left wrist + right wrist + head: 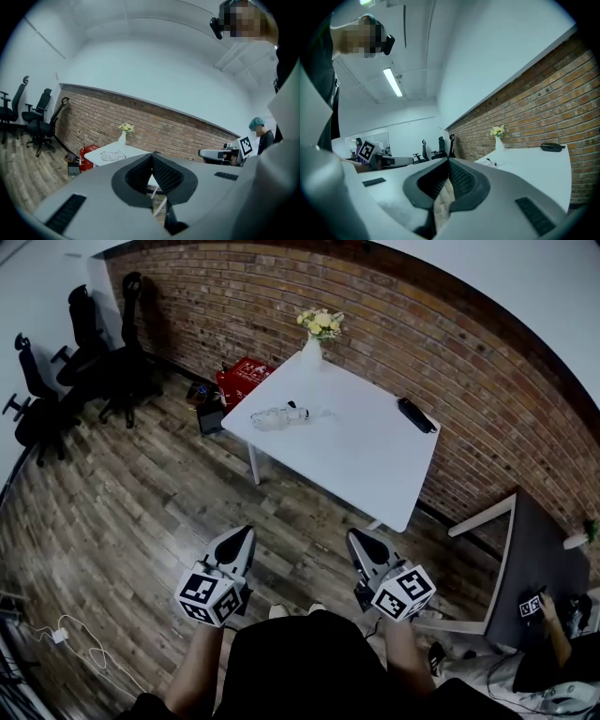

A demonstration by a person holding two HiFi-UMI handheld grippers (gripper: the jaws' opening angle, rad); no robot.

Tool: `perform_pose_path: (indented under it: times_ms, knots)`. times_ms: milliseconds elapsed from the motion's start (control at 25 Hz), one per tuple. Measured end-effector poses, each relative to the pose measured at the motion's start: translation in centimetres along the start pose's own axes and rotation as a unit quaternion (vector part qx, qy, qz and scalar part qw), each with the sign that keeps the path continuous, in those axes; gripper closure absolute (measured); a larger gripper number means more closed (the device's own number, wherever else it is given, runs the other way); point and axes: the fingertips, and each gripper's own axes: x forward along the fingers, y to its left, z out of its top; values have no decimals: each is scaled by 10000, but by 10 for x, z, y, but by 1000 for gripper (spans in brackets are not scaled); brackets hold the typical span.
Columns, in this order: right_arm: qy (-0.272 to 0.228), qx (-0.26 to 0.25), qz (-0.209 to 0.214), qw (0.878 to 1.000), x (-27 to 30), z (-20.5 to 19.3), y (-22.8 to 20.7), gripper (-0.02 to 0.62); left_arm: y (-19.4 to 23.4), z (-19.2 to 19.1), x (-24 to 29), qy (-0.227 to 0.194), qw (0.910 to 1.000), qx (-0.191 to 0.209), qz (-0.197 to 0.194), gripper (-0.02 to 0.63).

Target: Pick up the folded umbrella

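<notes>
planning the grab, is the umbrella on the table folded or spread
Folded: the umbrella lies as a compact black bundle on the white table.

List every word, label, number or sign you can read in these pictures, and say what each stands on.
No text is readable.
White print on the red box: too small to read.
On the left gripper and right gripper: square black-and-white patterns, no words.

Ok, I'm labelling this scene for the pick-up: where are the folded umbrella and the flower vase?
folded umbrella (pixel 416 415), head view, middle of its black body.
flower vase (pixel 311 353), head view, its white body.
</notes>
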Motion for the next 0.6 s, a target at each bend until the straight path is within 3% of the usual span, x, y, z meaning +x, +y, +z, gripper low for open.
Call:
perform_pose_path:
  times_ms: [200,600]
  knots:
    - [24,-7,5,10000,6,-7,18,572,12,-3,-18,29,9999,147,20,592]
    - [26,-121,154,9998,22,-4,39,572,34,-4,-43,-60,9999,40,149,592]
